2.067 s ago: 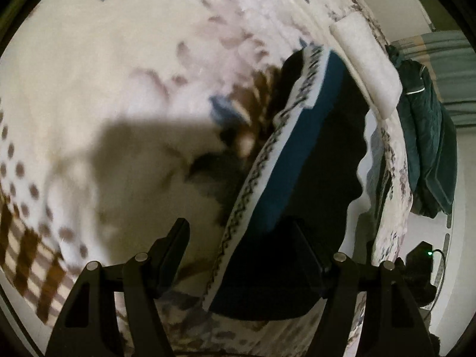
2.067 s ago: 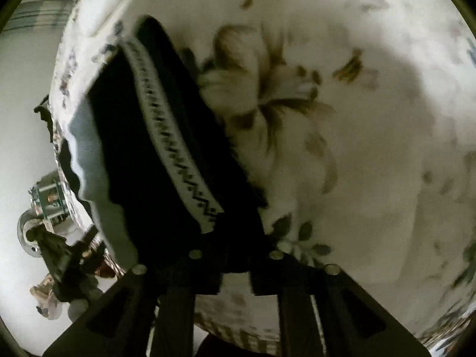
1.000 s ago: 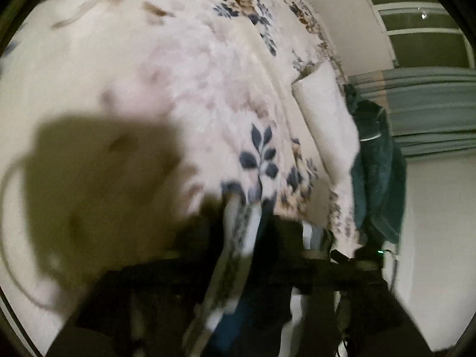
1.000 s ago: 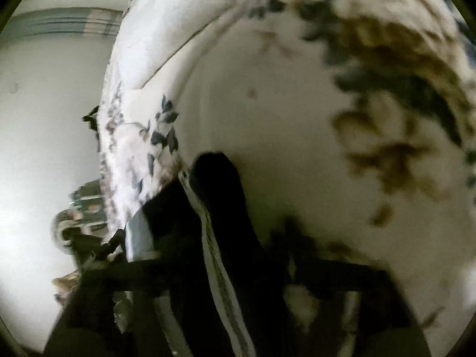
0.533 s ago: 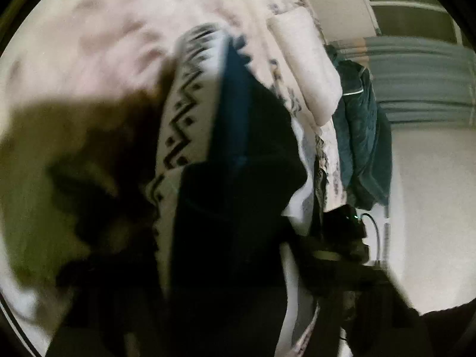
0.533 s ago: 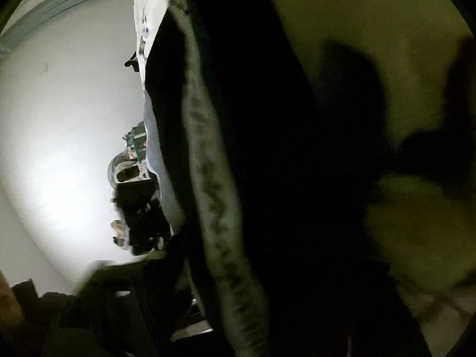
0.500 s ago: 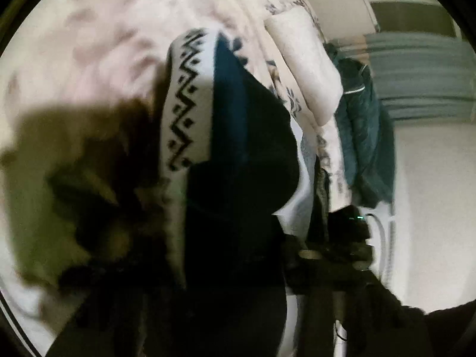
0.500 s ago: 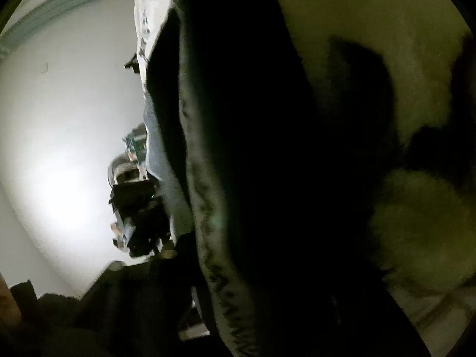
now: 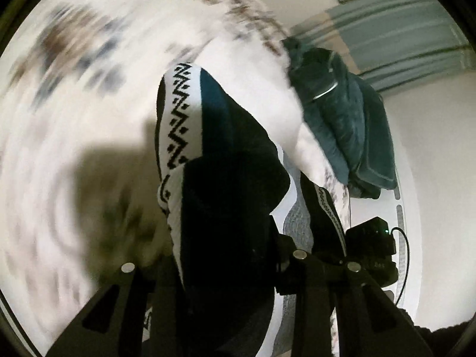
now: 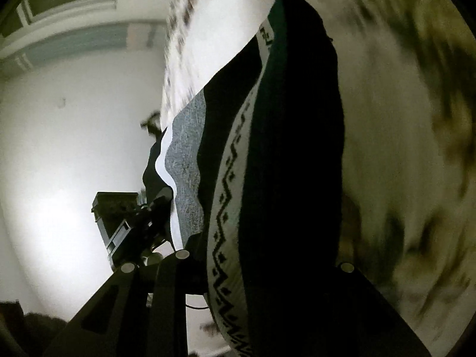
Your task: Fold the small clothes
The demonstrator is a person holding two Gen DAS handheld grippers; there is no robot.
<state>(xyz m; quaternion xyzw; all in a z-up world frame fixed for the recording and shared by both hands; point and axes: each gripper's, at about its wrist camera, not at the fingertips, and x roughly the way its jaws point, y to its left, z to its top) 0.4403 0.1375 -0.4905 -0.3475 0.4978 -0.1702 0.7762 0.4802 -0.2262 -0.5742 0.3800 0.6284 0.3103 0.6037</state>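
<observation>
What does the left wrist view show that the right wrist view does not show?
Only the left wrist view shows the teal garment hanging at the bed's edge. Only the right wrist view shows the dark equipment by the white wall. Both show the dark zigzag-banded garment, raised above the floral bedcover, with each tool, left and right, shut on it.
</observation>
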